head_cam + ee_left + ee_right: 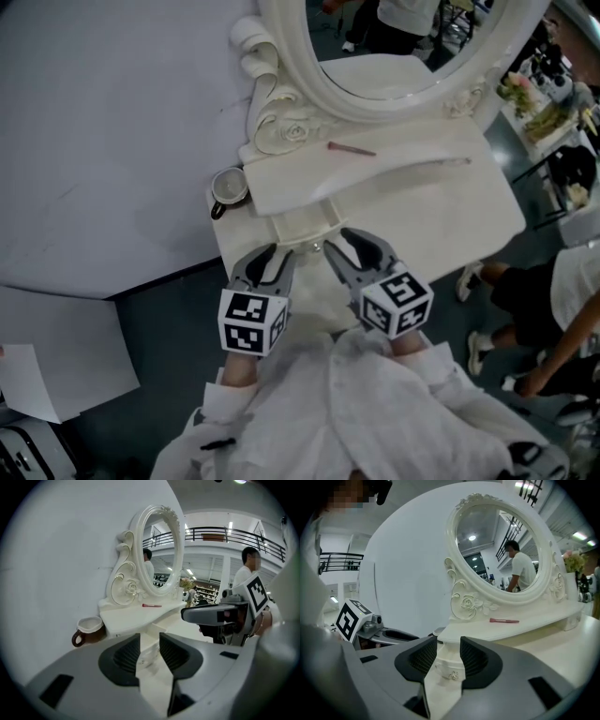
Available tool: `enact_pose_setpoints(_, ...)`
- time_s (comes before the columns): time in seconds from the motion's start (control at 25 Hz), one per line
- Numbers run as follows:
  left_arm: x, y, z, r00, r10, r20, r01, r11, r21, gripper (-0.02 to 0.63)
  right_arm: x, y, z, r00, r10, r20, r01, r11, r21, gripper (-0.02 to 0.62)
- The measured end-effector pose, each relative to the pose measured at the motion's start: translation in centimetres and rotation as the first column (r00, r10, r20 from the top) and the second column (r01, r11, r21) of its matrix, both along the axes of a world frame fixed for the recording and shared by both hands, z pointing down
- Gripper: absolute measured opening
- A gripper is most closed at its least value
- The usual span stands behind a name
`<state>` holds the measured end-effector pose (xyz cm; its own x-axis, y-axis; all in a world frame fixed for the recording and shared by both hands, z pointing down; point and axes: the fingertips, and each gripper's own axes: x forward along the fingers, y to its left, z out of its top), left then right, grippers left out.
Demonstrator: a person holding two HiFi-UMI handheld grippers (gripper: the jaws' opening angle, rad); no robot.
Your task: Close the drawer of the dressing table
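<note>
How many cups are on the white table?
1. A brown cup stands at the table's left end, beside the mirror's curly frame. No other shows, though part of the table is hidden.

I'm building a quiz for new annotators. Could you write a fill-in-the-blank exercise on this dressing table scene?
1. The dressing table's small drawer stands ____.
2. The mug at the table's left end is ____ on the outside.
3. The pink stick lies on the shelf below the oval ____.
4. Seen between the right gripper's open jaws is the drawer's round ____.
Missing words: open; brown; mirror; knob.
</note>
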<state>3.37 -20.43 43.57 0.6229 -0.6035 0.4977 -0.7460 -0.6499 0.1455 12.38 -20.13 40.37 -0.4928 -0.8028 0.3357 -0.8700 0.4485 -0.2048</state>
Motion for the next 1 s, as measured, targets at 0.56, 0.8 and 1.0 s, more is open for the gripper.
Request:
enact_pose_setpoints(0.56, -1.4, -0.8, 3.0, 0.996, -0.082, 0.039, 0.085, 0.994, -0.073, 0.129, 1.1, -1.6, 2.3, 0.996, -0.061, -0.067, 0.057, 0.996, -0.064, 0.133)
enact_pose_setpoints(0.8, -1.5, -1.3, 4.4, 0.992, -0.106, 0.072, 0.113, 0.988, -0.102, 0.147, 2.5, -2.6, 3.8, 0.994, -0.060, -0.091, 0.052, 0.994, -0.094, 0.152)
enact_pose_setpoints(1.0, -1.7, -1.6, 5.6, 0.987, -0.135, 0.085, 0.144, 0.983, -0.114, 0.158, 3.6, -3.2, 5.0, 0.993, -0.055, -0.106, 0.043, 0.993, -0.109, 0.175)
